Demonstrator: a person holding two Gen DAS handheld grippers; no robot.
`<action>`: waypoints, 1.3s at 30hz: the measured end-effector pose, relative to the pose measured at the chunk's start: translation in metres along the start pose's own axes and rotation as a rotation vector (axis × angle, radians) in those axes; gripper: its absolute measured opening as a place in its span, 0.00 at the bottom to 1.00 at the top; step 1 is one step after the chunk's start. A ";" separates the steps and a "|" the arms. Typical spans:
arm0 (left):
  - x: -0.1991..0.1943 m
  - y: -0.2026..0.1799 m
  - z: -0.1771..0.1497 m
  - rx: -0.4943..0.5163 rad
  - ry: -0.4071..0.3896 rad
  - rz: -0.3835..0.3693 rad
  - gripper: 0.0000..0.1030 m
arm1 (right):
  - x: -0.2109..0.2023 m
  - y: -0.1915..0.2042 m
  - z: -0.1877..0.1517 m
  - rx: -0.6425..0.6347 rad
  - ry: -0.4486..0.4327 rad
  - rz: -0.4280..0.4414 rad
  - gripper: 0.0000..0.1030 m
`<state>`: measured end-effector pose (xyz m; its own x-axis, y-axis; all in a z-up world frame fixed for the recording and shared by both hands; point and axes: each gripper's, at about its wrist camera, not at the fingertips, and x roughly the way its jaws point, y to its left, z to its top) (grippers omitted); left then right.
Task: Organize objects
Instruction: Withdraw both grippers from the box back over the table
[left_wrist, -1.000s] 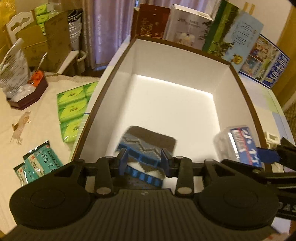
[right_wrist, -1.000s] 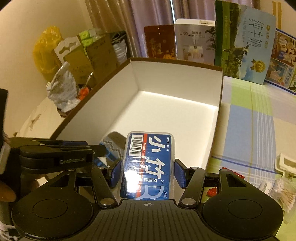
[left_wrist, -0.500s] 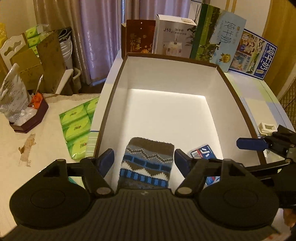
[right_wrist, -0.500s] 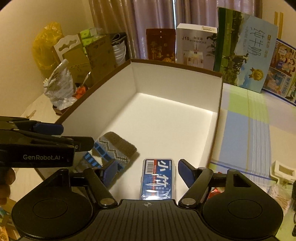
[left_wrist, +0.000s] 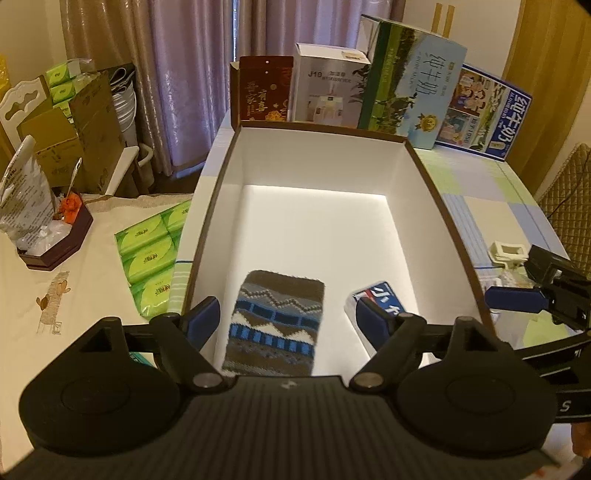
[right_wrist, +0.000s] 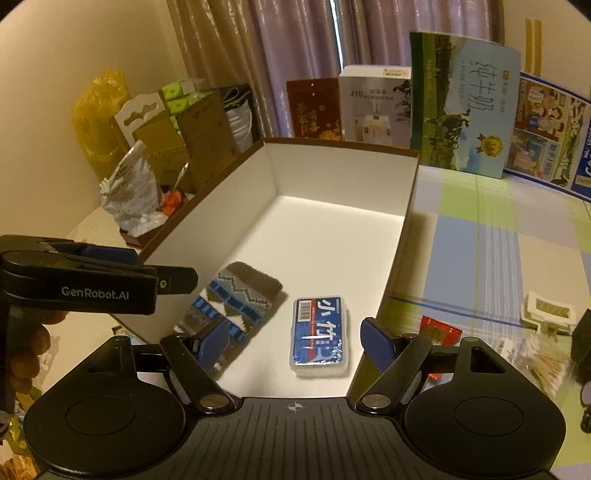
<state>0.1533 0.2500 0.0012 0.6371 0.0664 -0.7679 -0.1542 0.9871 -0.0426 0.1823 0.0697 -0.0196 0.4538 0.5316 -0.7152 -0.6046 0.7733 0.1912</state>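
A brown-rimmed white box stands on the table. On its floor near the front lie a knitted brown-and-blue sock and, to its right, a clear case with a blue label. My left gripper hovers above the sock, jaws still opening, nothing between the pads. My right gripper hangs above the case, jaws opening too, pads clear of it. Each view shows the other gripper at its edge.
Green tissue packs lie left of the box. A dark tray with a foil bag sits further left. Printed cartons line the back. A white clip, a red packet and cotton swabs lie on the checked cloth at right.
Both grippers let go: the sock and the blue-labelled case now lie on the box floor. Both sets of jaws widened and both grippers drew up and back from the box.
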 end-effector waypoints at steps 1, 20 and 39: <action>-0.002 -0.001 -0.001 0.002 -0.002 -0.001 0.76 | -0.004 0.000 -0.001 0.002 -0.003 0.001 0.73; -0.039 -0.077 -0.034 0.026 0.023 -0.034 0.76 | -0.076 -0.053 -0.036 0.047 -0.027 0.004 0.74; -0.052 -0.186 -0.046 0.058 0.020 -0.075 0.76 | -0.134 -0.157 -0.064 0.084 -0.015 -0.050 0.74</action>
<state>0.1142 0.0559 0.0196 0.6302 -0.0100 -0.7763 -0.0628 0.9960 -0.0638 0.1744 -0.1457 0.0033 0.4920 0.4967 -0.7150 -0.5243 0.8247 0.2121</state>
